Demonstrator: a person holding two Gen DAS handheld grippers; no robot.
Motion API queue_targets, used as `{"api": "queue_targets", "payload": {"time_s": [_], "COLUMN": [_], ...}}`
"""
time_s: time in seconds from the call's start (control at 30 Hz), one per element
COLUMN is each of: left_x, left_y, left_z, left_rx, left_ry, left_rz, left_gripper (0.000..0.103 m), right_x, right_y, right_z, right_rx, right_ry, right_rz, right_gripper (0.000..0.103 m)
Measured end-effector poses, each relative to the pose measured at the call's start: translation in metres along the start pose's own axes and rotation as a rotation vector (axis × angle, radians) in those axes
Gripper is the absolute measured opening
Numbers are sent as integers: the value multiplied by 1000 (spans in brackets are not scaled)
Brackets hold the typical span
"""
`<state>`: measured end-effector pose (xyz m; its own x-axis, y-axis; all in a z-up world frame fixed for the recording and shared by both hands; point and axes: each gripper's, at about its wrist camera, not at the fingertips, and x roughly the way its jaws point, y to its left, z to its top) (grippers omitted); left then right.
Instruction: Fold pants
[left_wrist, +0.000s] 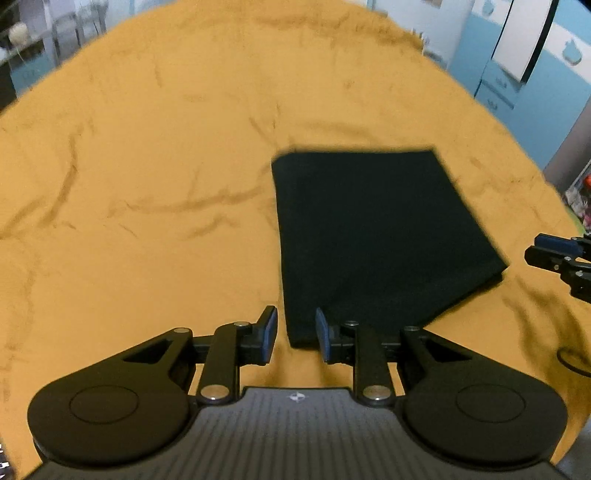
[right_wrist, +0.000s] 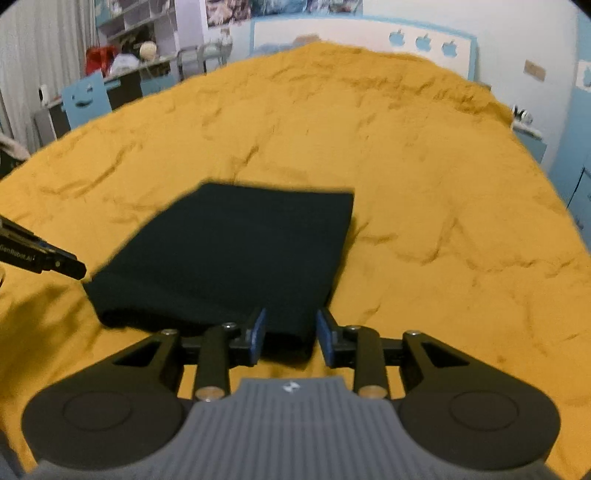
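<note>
1. Black fabric: the pants (left_wrist: 373, 236) lie folded into a compact, flat rectangle on the mustard-yellow bed cover (left_wrist: 147, 166), edges fairly square, no leg or waistband trailing out.

2. Seen from the left hand-held gripper (left_wrist: 295, 330), the bundle lies just ahead and slightly to its right, with the near left corner showing between the blue pads. The jaws stand apart and nothing is pinched; the cloth appears to lie below them, not in them.

3. Seen from the right hand-held gripper (right_wrist: 290, 332), the bundle lies just ahead and to its left, its near right corner under the gap. These jaws are also parted, with no cloth clamped.

4. Each hand-held gripper appears at the edge of the other's view, beside the bundle's outer side and apart from it.

5. The step in hand looks like the release after the last fold: both tools are empty and clear of the fabric, and the task seems close to complete.

6. What comes next, as I judge it, is either a lift away without snagging the near corners, or one more fold if a smaller bundle is wanted. That would call for both tools to pinch the near edge through all layers and carry it evenly, since thick stacked cloth may slip or spring open.

7. Beyond the bed, blurred shelves, a blue chair and pale blue walls ring the room.
</note>
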<state>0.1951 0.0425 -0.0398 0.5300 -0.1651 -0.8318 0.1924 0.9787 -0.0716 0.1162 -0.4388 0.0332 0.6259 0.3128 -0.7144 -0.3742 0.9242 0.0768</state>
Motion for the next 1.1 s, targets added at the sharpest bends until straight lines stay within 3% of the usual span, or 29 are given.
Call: {"api": "queue_targets", "payload": {"time_s": [0.1, 0.2, 0.27, 0.37, 0.47, 0.63, 0.93, 1.1], "left_x": [-44, -89, -111, -132, -134, -120, -83, -69], "left_y": [-10, -23, -35, -54, -70, -87, -92, -96], "left_z": [4, 3, -3, -16, -34, -54, -78, -85], "left_rx": [15, 4, 1, 4, -25, -28, -54, -55], "left_ry": [-126, -281, -370, -477, -514, -484, -306, -261], "left_rz": [38, 93, 136, 179, 226, 256, 233, 229], "left_gripper": [36, 53, 75, 93, 95, 96, 96, 96], "right_x": [-38, -77, -99, -129, -152, -167, -133, -113], "right_y": [1, 7, 14, 29, 51, 77, 80, 79], "right_z": [16, 30, 34, 32, 20, -9, -50, -57], "right_rx": [42, 83, 101, 100, 64, 97, 176, 172], "right_ry": [-64, -126, -162, -224, -299, -334, -178, -126], "right_rz": [14, 34, 46, 59, 27, -55, -96, -97], "right_gripper": [46, 59, 69, 82, 82, 82, 82, 82]}}
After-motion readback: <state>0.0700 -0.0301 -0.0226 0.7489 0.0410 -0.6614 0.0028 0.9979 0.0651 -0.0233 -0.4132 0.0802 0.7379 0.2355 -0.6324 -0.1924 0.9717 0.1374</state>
